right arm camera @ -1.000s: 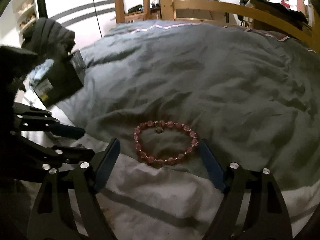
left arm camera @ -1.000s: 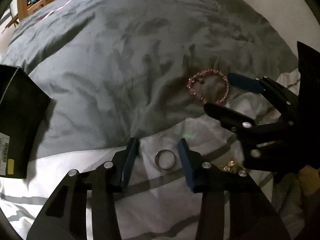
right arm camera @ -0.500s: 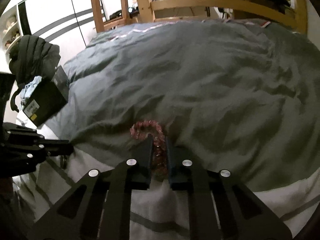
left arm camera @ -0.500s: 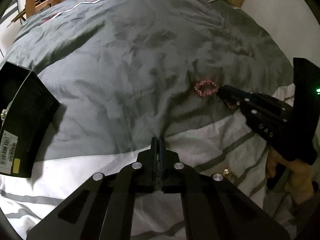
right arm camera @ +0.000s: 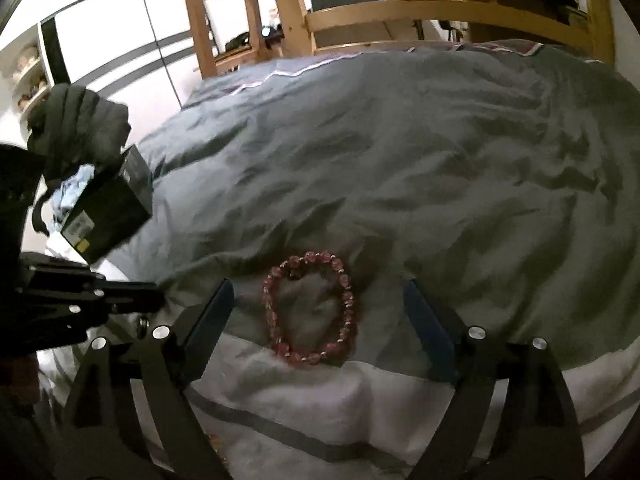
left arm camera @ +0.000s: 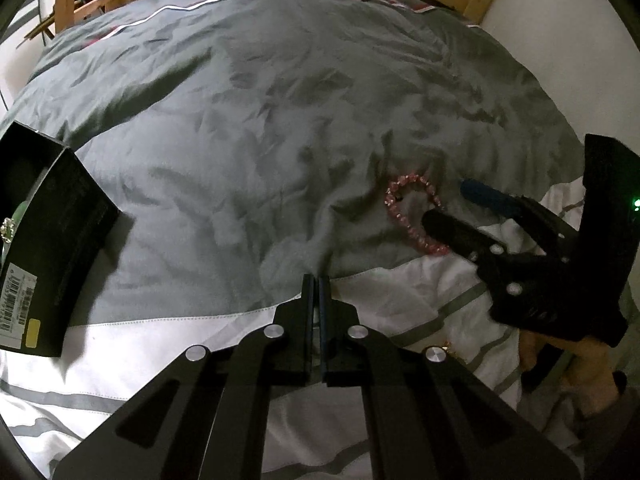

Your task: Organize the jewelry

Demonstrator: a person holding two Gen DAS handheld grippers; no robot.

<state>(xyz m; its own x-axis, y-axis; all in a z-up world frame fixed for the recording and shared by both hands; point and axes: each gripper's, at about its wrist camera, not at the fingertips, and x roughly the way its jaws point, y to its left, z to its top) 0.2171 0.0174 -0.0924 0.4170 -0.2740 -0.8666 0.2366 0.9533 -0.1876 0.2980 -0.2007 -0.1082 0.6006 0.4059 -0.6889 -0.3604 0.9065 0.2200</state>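
A pink beaded bracelet (right arm camera: 310, 308) lies on the grey duvet between the spread fingers of my open right gripper (right arm camera: 318, 312); it also shows in the left wrist view (left arm camera: 416, 216), with the right gripper (left arm camera: 452, 208) around it. My left gripper (left arm camera: 317, 292) is shut on a silver ring (left arm camera: 317, 316), barely visible between the pads, above the white striped sheet (left arm camera: 380, 300). In the right wrist view the ring (right arm camera: 142, 326) hangs under the left gripper (right arm camera: 156, 300). A black box (left arm camera: 52, 248) stands open at the left.
A small gold piece of jewelry (left arm camera: 446, 347) lies on the white sheet near the left gripper. The grey duvet (left arm camera: 280, 120) covers the bed. A wooden bed frame (right arm camera: 400, 12) and a dark bundle of clothes (right arm camera: 76, 128) stand beyond it.
My left gripper closed on the ring and lifted it. My right gripper closed on the bracelet half a second ago, then opened again; the bracelet lies flat between its fingers.
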